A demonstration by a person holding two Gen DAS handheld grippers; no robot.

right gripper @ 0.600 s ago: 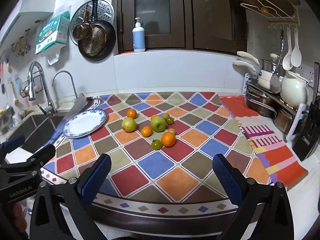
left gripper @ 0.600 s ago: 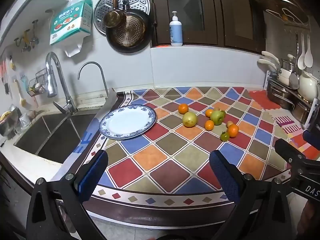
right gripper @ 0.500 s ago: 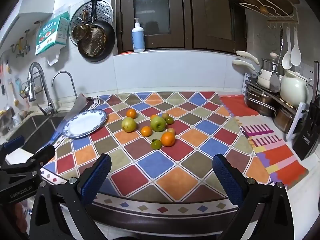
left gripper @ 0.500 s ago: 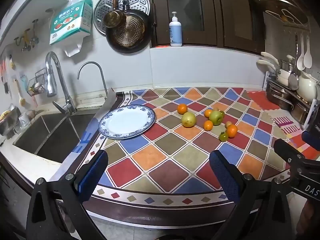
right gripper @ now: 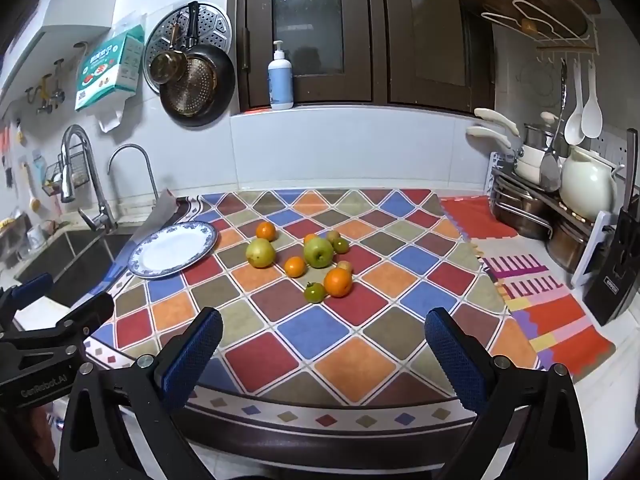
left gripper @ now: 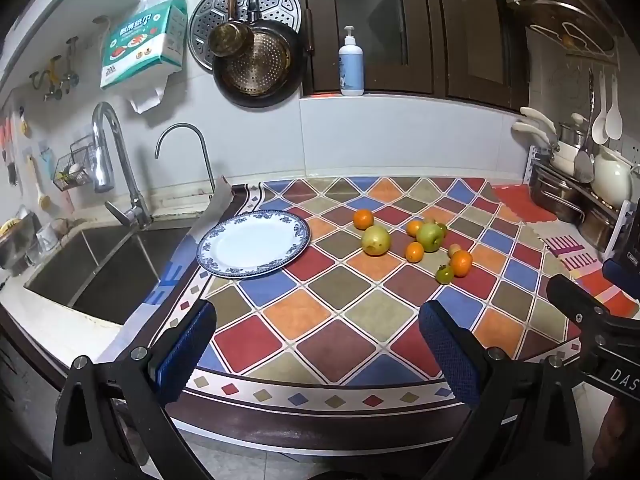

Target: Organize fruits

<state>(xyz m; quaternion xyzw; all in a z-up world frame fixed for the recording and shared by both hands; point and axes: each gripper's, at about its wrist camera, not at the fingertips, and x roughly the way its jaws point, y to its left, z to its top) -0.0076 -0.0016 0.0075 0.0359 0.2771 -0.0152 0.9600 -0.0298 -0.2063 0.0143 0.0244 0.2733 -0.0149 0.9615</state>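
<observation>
Both the left gripper and right gripper hover wide and empty at the near edge of the counter, seemingly poised to start sorting. The fruits lie loose at twelve o'clock, well apart from both grippers, with the empty plate at their nine o'clock, the likely destination.

The near half of the patterned mat lies bare from the counter's front edge up to the cluster of fruit, so a gripper can pass in from the front unhindered. To the left, the plate sits beside the fruit with a strip of bare mat between them, the sink beyond it. On the right, a dish rack and a knife block line the counter's edge, well apart from the fruit.
</observation>
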